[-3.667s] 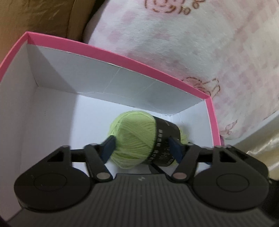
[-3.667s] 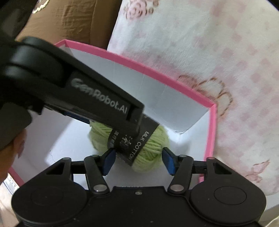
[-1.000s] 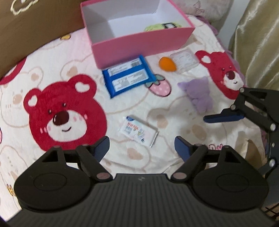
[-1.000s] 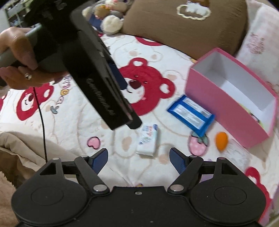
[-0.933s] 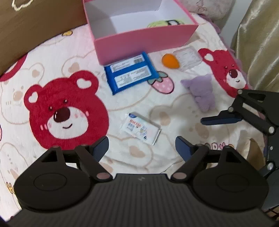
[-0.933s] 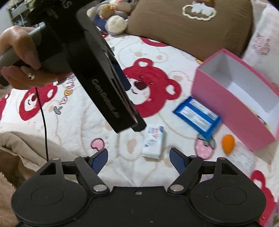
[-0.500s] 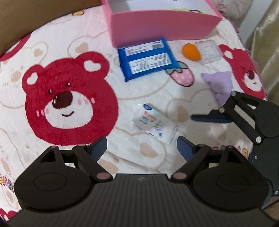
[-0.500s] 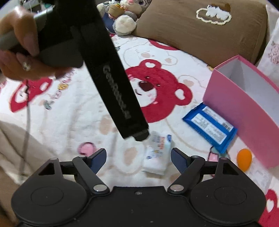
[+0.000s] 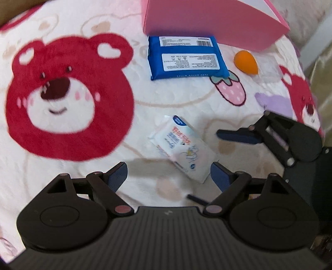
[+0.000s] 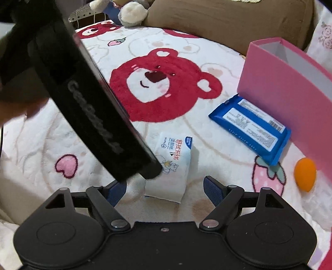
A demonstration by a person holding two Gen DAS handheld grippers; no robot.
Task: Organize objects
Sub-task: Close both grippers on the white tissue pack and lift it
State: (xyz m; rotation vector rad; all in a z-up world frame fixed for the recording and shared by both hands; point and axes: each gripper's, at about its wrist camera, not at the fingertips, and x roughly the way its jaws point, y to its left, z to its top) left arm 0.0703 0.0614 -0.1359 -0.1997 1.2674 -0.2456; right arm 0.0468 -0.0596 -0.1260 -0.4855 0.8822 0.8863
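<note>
Left wrist view looks steeply down on a cream blanket (image 9: 87, 170) printed with red bear faces. The left gripper (image 9: 168, 173) stands spread wide with nothing between its blue pads (image 9: 117, 173); a small white pack of wet wipes (image 9: 182, 149) lies on the blanket just ahead of the gap, tilted, its near corner close to the right-hand pad without touching it. Beyond it a blue wipes pack (image 9: 184, 58) lies flat, label side up, its far edge against the wall of the pink box (image 9: 207, 22). An orange teardrop sponge (image 9: 245, 62) sits just beside a clear plastic case (image 9: 267, 68), near the box's corner. A purple plush (image 9: 274, 103) shows at the right, partly hidden by the right gripper (image 9: 217, 164), which reaches in from that side (only one finger shows clearly here).

Right wrist view shows the right gripper (image 10: 165, 187) likewise released and empty, the white pack (image 10: 174, 166) lying just ahead of its gap. The left gripper's black body (image 10: 89, 108) crosses the frame diagonally, its tip over the pack's left edge; contact cannot be told. A brown cushion (image 10: 228, 22) and stuffed toys (image 10: 132, 12) lie at the far edge.
</note>
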